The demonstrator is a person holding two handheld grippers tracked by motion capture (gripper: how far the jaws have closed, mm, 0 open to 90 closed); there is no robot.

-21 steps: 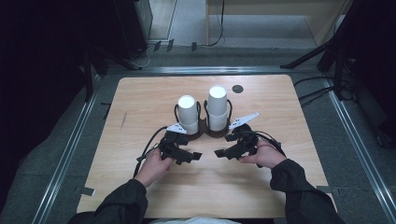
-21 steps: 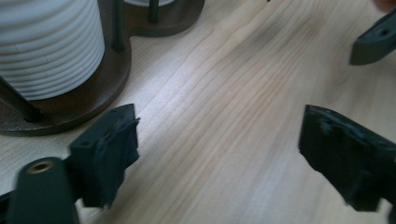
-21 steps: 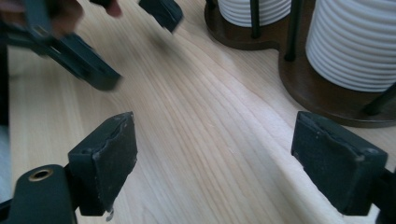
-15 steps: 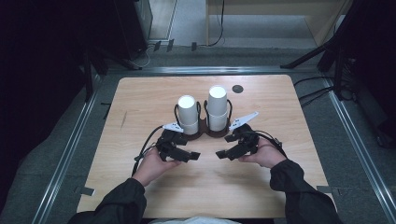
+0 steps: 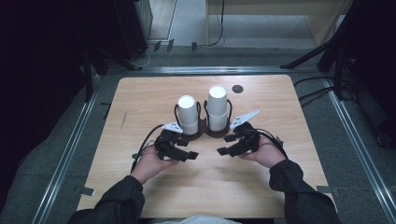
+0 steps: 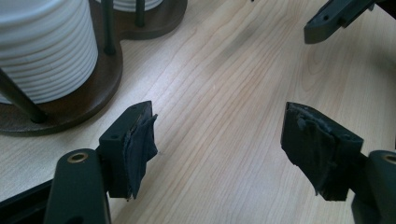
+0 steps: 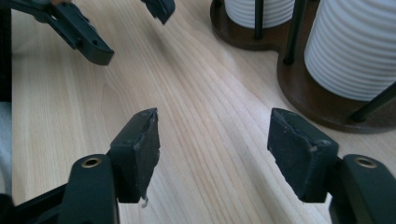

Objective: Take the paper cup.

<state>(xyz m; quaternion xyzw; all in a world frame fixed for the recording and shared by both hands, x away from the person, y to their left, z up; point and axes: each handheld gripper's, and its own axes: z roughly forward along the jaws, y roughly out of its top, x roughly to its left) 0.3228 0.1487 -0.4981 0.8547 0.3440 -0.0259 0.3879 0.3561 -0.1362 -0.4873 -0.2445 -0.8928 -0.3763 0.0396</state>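
Two stacks of white ribbed cups stand in a dark wooden holder (image 5: 203,133) with black rods at the table's middle. The left stack (image 5: 187,112) is shorter than the right stack (image 5: 217,105). My left gripper (image 5: 190,155) lies low in front of the holder, pointing right, open with nothing between its jaws (image 6: 219,126). The nearer cup stack (image 6: 42,46) sits up and to its left. My right gripper (image 5: 224,150) faces it from the right, open and empty (image 7: 215,135), with a cup stack (image 7: 355,46) and the holder's base (image 7: 308,95) just to its right.
A small dark round disc (image 5: 237,88) lies on the wooden table (image 5: 140,102) behind the right stack. Bare tabletop spreads on both sides of the holder and toward the near edge. Metal rails and dark floor border the table.
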